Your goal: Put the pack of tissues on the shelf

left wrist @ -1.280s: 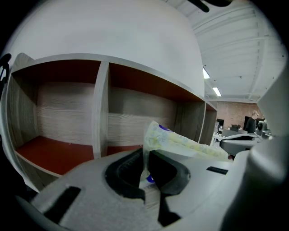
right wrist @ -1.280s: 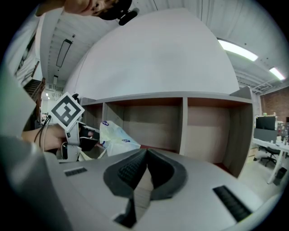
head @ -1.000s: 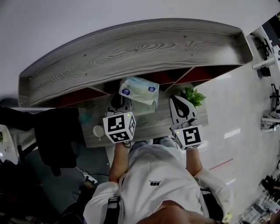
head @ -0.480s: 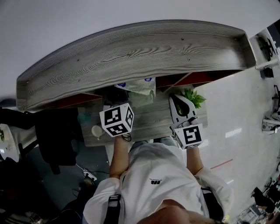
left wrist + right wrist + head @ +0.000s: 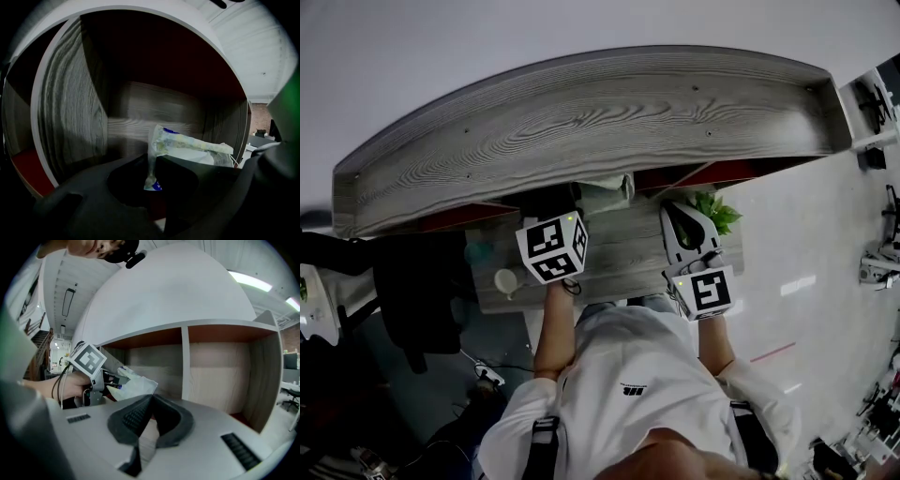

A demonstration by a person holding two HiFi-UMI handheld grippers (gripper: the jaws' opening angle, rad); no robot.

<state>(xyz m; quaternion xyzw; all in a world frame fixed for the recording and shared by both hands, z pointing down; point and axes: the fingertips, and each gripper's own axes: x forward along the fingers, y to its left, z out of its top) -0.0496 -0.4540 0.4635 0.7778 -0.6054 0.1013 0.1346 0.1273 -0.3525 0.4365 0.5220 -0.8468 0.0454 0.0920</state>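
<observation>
- Change, left: the left tongs (image 5: pixel 152 182) sit closer to the shelf (image 5: pixel 581 122) than a second ago. The left marker cube (image 5: pixel 553 247) now lies just before the shelf's front edge.
- Change, centre: the pack of tissues (image 5: pixel 190 147) was in plain view over the desk (image 5: pixel 623 258) a second ago. It is now inside the mouth of a shelf compartment, and the head view shows only a pale strip of it under the top board.
- Change, right: the right tongs (image 5: pixel 151 399) are in the same place as before.
- Count, tongs: two.
  - Left: clenched on the pack's sealed end flap, with the pack's body reaching ahead and to the right into the compartment.
  - Right: closed tip to tip, nothing between them.
- Count, marker cubes: two, the second being the right marker cube (image 5: pixel 706 292).
- Count, pack of tissues: one. Whether it rests on the compartment floor cannot be told.
- Count, shelf: one. The right gripper view shows two compartments side by side, parted by one upright divider (image 5: pixel 184 362).
- Surroundings, left: one small white cup (image 5: pixel 504 280) on the desk's left end.
- Surroundings, right: one potted plant (image 5: pixel 712 208) at the desk's right end, near the right tongs' tip.
- In the way:
  - The shelf's top board hides most of the pack from the head view.
  - The left marker cube covers the left tongs' tips in the head view.
</observation>
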